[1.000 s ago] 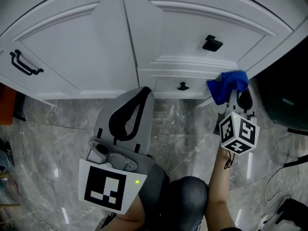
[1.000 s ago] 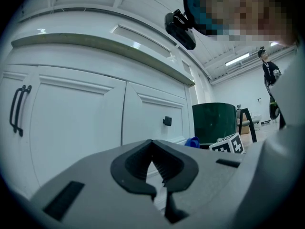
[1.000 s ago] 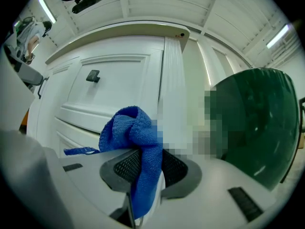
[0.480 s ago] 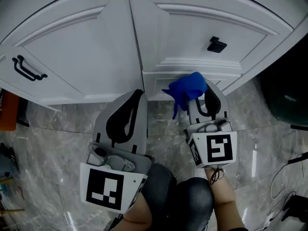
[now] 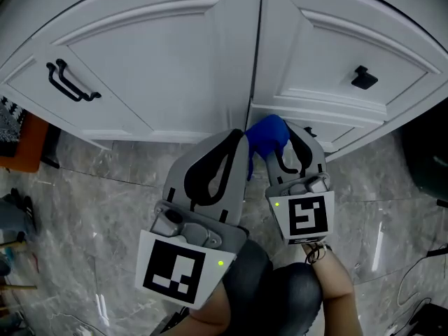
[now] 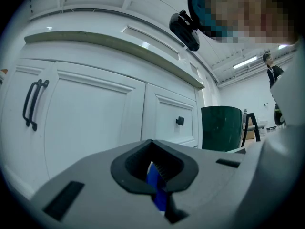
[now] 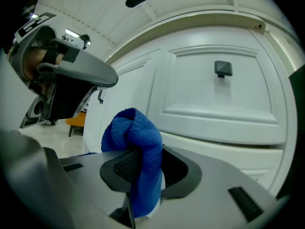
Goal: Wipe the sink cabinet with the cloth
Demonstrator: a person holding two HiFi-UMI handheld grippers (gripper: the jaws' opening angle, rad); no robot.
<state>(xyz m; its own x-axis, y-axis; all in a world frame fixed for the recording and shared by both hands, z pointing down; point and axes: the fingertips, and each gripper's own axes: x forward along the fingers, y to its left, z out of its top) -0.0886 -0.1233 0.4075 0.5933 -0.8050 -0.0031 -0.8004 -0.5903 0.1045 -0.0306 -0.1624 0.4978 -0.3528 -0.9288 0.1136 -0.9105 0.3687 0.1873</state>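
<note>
Where the head view looks steeply down, both grippers appear side by side at the foot of the white cabinet (image 5: 161, 68), just below the seam between its two doors, over a grey marbled floor (image 5: 84, 215). At centre frame lies the left gripper (image 5: 236, 136), with the right gripper (image 5: 283, 137) just beside it to the right and the blue cloth (image 5: 267, 133) bunched between their tips. A bar handle (image 5: 70, 82) sits at upper left, a square knob (image 5: 363, 78) at upper right, and an orange object (image 5: 24, 145) at the left edge.

Only the left gripper view shows the counter edge (image 6: 114, 44) above the doors and a dark green bin (image 6: 221, 128) to the right of the cabinet. This gripper's jaws meet at the tips. A blue sliver lies in the hollow behind them, and whether it is pinched there cannot be told.

Only the right gripper view shows the grip plainly. Its jaws are pressed onto the cloth, the narrow gap between them filled by fabric that rises in a rounded wad above the tips and hangs below them. The wad stands before the cabinet near the door seam; contact with the cabinet cannot be confirmed. At the upper left of that view the left gripper appears side-on.
</note>
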